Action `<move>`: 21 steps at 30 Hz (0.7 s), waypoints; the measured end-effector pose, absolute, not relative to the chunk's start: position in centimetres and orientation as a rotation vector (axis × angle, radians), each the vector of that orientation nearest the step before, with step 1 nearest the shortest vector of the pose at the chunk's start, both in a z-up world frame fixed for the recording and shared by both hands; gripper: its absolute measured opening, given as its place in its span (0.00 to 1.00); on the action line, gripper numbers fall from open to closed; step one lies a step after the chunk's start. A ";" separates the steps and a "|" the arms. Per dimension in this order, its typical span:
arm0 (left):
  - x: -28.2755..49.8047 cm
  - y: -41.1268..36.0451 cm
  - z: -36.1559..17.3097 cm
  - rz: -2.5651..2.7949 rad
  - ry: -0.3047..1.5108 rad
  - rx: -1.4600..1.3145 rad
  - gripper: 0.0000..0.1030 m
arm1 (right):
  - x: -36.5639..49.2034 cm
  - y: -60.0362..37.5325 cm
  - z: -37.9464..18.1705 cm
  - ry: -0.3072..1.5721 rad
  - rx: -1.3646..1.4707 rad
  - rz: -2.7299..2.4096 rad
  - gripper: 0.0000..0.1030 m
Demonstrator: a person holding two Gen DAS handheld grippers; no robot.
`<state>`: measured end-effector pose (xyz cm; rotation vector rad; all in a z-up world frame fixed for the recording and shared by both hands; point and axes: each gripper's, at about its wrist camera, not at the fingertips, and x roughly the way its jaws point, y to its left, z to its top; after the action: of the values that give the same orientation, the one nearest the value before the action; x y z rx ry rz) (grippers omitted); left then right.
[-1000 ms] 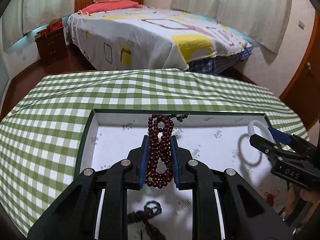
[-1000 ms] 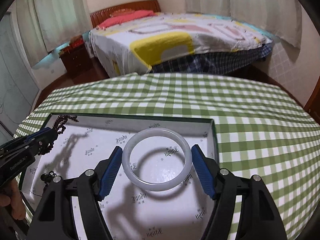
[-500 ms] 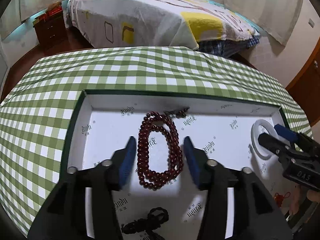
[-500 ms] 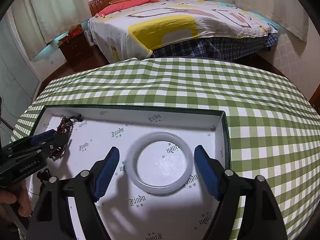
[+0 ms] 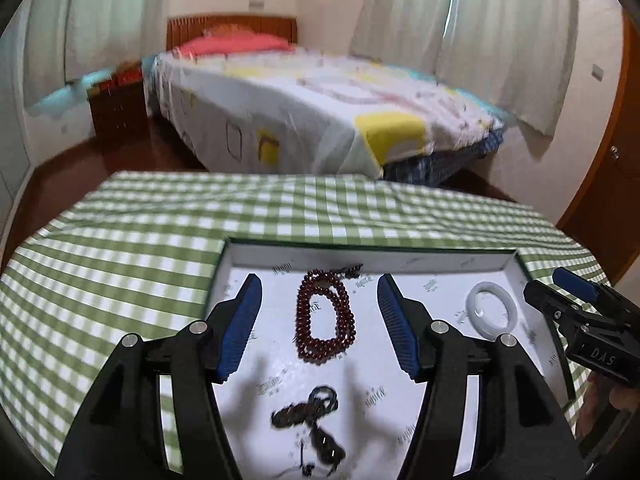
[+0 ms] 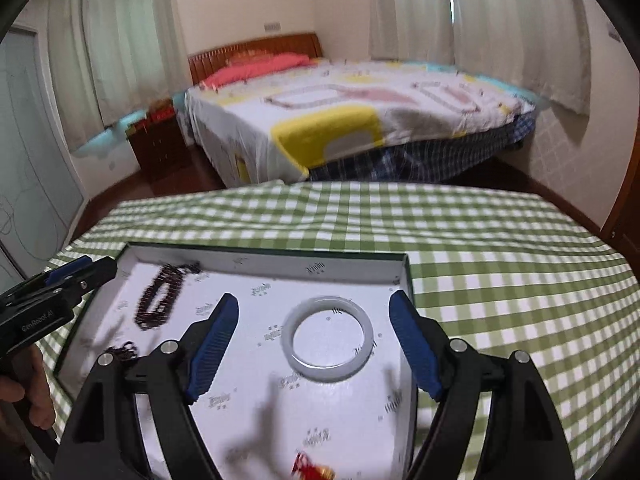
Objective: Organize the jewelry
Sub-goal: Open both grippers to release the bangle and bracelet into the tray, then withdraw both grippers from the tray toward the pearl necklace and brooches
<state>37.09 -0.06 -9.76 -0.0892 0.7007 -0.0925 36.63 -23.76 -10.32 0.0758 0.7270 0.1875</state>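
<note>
A shallow white-lined box (image 5: 440,251) with a dark green rim lies on the checked table. In it a dark red bead string (image 5: 325,318) lies flat below my left gripper (image 5: 318,280). The jaws are opening and stand well apart from the beads, touching nothing. A white bangle (image 6: 328,338) lies flat near the box's right wall (image 6: 408,280), under my right gripper (image 6: 314,300), which is open and lifted clear of it. The bangle (image 5: 491,310) and the bead string (image 6: 158,300) each show in the other view too.
A dark knotted cord bracelet (image 5: 312,404) lies in the box's near part, and a small red and gold trinket (image 6: 316,470) at its near edge. Green checked cloth (image 6: 500,272) covers the table around the box. A bed (image 5: 300,112) stands beyond the table.
My left jaws opened off the red bead string, which now lies in the box. The right jaws widened off the bangle. Both grippers pulled back and rose.
</note>
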 end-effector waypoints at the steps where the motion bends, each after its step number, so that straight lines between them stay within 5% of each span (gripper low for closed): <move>1: 36.4 0.1 -9.4 -0.092 0.685 -0.090 0.57 | 36.1 -23.8 -10.0 0.712 0.074 0.186 0.73; 21: 22.2 0.2 -7.8 -0.055 0.568 -0.058 0.64 | 22.3 -22.4 -8.9 0.555 0.020 0.167 0.73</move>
<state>22.16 0.20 -7.80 -0.0583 0.5680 -0.0550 22.27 -22.40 -8.93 0.0202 0.5549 0.1671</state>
